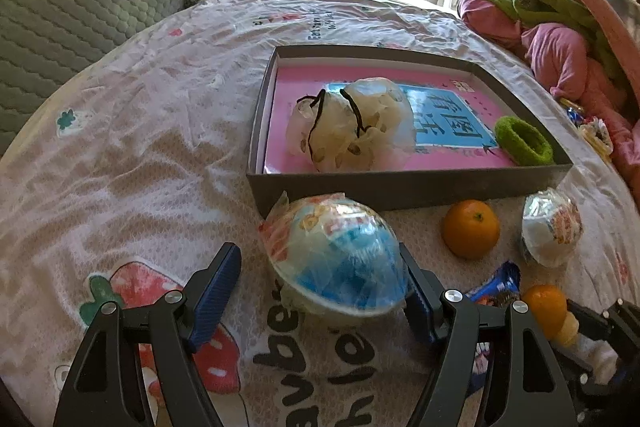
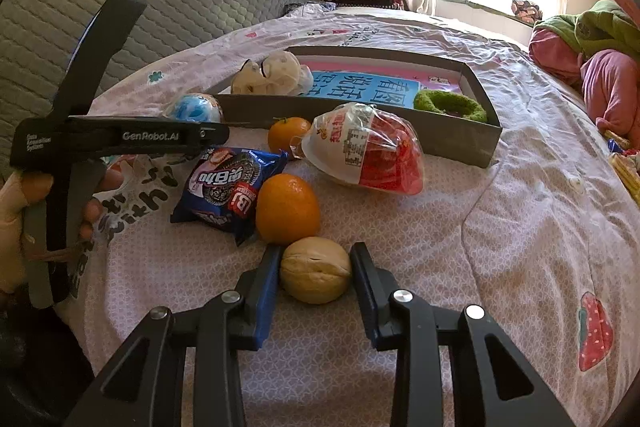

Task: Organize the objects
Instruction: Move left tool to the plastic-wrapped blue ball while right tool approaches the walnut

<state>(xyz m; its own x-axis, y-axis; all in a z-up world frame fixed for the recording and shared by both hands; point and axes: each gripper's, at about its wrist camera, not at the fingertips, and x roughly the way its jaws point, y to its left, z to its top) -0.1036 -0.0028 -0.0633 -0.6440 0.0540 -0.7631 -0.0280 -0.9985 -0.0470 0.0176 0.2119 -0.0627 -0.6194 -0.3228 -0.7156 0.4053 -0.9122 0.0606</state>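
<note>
My left gripper [image 1: 318, 259] stands open around a blue egg-shaped pack in clear wrap [image 1: 340, 259]. Its right finger is against the pack and its left finger is well apart from it. My right gripper [image 2: 316, 249] is shut on a walnut [image 2: 316, 271] that rests on the bedsheet, a pad against each side. Just past the walnut lie an orange [image 2: 287, 209] and a blue cookie packet [image 2: 228, 187]. A second orange [image 2: 288, 135] and a red and white egg pack [image 2: 368, 151] lie nearer the grey box [image 2: 440, 141].
The grey box [image 1: 360, 185] holds a pink book [image 1: 280, 107], a clear bag of pale pieces [image 1: 352, 127] and a green hair tie [image 1: 524, 141]. Pink and green clothes [image 1: 560, 35] are heaped at the right. A grey quilted headboard [image 1: 80, 7] rises at the left.
</note>
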